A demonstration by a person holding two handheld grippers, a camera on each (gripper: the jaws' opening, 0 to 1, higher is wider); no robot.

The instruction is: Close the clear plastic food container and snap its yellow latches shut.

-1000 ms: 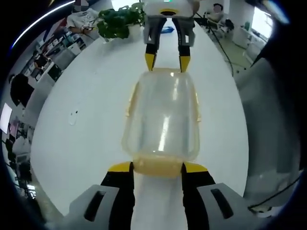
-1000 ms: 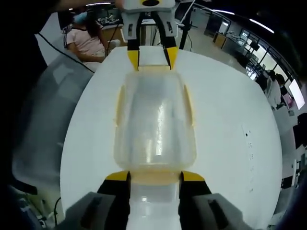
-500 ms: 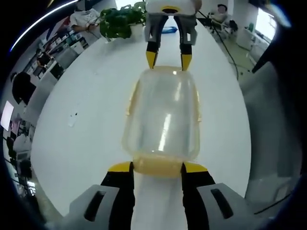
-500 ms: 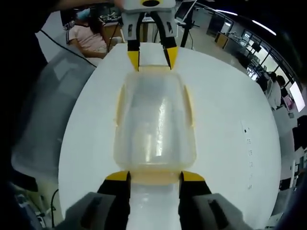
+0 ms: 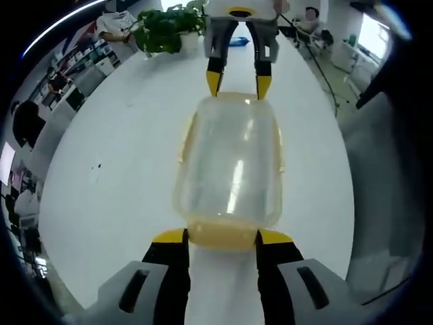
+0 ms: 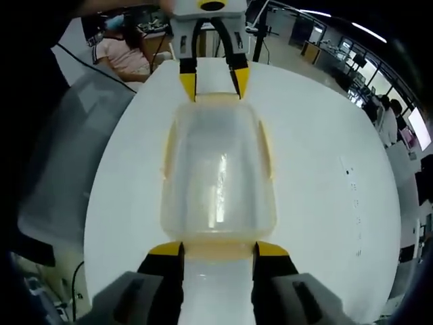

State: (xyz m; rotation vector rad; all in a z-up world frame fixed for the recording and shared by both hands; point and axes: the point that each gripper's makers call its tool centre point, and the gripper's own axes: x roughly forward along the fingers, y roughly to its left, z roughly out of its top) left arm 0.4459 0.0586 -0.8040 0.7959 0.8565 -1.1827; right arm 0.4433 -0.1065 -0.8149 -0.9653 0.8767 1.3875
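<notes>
The clear plastic container (image 5: 230,162) lies lid-on on the white table (image 5: 122,156), with yellow latches along its sides (image 5: 184,145). In the left gripper view my left gripper (image 5: 222,235) has its jaws against both sides of the near end latch (image 5: 223,238). My right gripper (image 5: 237,84) holds the far end the same way. In the right gripper view the container (image 6: 218,169) runs away from my right gripper (image 6: 218,247), whose jaws flank the near yellow latch (image 6: 218,252). My left gripper (image 6: 211,82) grips the opposite end.
A potted green plant (image 5: 166,27) stands at the table's far end. A grey chair back (image 6: 61,156) is beside the table edge. A person in pink (image 6: 122,51) sits beyond the table. Small dark specks (image 6: 350,189) mark the tabletop.
The container and both grippers keep the same pose. Only the background has shifted slightly with the cameras.
</notes>
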